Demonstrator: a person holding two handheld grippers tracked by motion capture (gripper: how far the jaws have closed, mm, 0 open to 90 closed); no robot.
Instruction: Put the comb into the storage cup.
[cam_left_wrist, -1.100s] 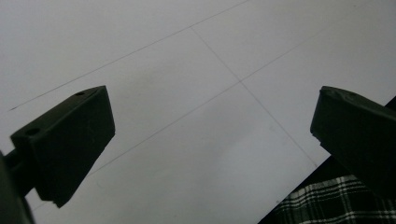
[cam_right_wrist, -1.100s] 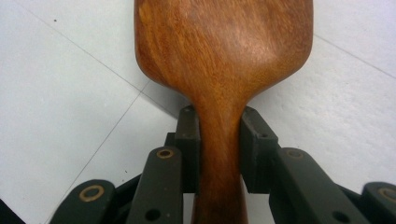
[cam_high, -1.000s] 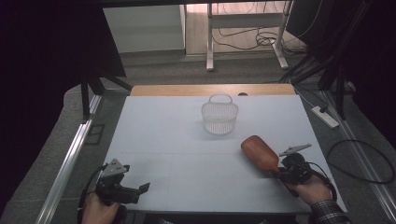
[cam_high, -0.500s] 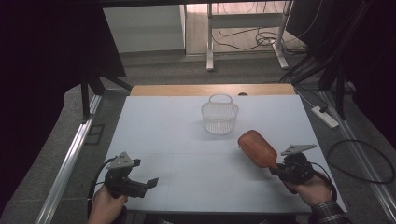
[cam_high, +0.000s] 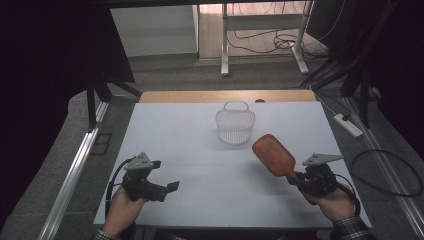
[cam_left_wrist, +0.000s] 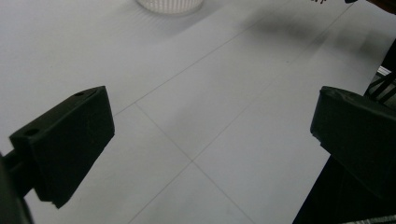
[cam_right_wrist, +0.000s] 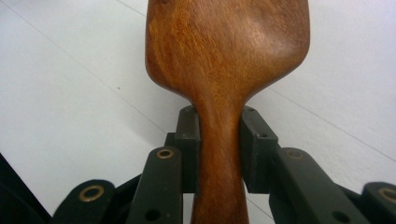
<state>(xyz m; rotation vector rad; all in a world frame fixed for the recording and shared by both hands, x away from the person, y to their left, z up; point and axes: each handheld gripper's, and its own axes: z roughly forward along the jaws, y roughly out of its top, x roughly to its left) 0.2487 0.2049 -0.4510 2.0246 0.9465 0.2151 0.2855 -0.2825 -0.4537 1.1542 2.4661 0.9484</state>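
Note:
A brown wooden paddle hairbrush (cam_high: 272, 155) is lifted off the white table at the right, its broad head tilted up toward the basket. My right gripper (cam_high: 296, 178) is shut on its handle (cam_right_wrist: 219, 154), with a black pad pressing each side. A small white mesh basket (cam_high: 235, 123) with a looped handle stands upright at the far middle of the table; its lower rim (cam_left_wrist: 170, 4) shows at the top of the left gripper view. My left gripper (cam_high: 172, 186) hovers near the front left of the table, open, with nothing between its fingers (cam_left_wrist: 70, 144).
The white table top (cam_high: 200, 150) has a wooden strip along its far edge. A metal rail (cam_high: 75, 175) runs along the floor at the left. A power strip (cam_high: 347, 125) and cables lie on the floor at the right. Desk legs stand beyond the table.
My right gripper has raised the hairbrush and swung its head up toward the basket. My left gripper has moved forward and inward over the front left of the table.

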